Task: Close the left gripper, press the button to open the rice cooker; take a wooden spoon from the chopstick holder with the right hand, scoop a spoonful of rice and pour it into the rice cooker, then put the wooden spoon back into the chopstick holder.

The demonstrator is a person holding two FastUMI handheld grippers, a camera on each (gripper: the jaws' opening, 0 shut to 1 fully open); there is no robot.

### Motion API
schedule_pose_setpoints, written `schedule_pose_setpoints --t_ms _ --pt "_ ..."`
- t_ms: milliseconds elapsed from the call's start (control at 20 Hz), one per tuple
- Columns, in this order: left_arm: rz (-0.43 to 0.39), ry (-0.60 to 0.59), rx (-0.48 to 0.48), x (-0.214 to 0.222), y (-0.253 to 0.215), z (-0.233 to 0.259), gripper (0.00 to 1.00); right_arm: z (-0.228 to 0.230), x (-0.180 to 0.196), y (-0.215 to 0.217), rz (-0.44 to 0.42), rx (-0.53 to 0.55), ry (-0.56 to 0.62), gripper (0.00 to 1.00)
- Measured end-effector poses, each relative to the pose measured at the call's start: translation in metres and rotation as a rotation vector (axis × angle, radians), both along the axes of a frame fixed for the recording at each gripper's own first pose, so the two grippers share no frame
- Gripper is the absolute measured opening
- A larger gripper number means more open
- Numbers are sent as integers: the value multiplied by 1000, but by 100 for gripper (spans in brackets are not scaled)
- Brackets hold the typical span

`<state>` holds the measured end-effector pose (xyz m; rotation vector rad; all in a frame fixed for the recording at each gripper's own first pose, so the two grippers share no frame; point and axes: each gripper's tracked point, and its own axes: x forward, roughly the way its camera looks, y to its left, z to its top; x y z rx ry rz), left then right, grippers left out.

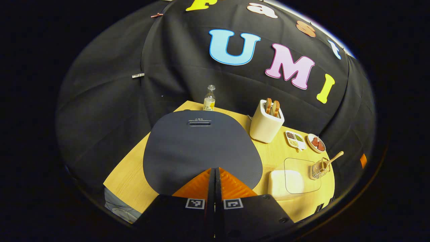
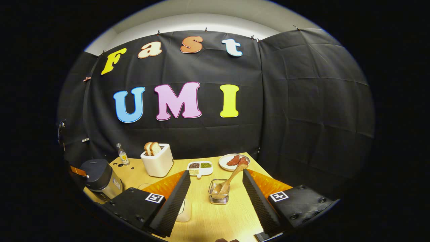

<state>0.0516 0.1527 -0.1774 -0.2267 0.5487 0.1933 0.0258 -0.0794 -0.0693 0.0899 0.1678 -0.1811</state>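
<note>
The rice cooker's dark lid (image 1: pixel 201 148) lies shut right under my left gripper (image 1: pixel 215 170), whose fingers are pressed together with nothing between them, tips over the lid's near edge. In the right gripper view the rice cooker (image 2: pixel 100 179) stands at the far left of the table. The wire chopstick holder (image 2: pixel 219 194) holds the wooden spoon (image 2: pixel 232 178), handle leaning up and to the right. My right gripper (image 2: pixel 215 172) is open, one finger on each side of the holder and short of it. A white rice box (image 1: pixel 289 181) with a clear lid sits beside the chopstick holder (image 1: pixel 318 168).
Along the back of the wooden table (image 2: pixel 215 222) stand a small bottle (image 2: pixel 122 154), a white toaster (image 2: pixel 158 162) with bread slices, a divided dish of grains (image 2: pixel 200 168) and a plate of red pieces (image 2: pixel 233 161). Black cloth walls close in behind.
</note>
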Motion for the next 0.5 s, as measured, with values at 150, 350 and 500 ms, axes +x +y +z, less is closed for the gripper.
schedule_pose_setpoints --t_ms 150,350,500 --pt "13 -3 -6 1 0 -4 6 -1 0 1 2 -1 5 98" --pt "21 -6 -28 0 1 -3 7 -5 2 5 19 -6 12 98" --pt "21 -31 49 3 2 14 6 -9 3 5 28 5 28 98"
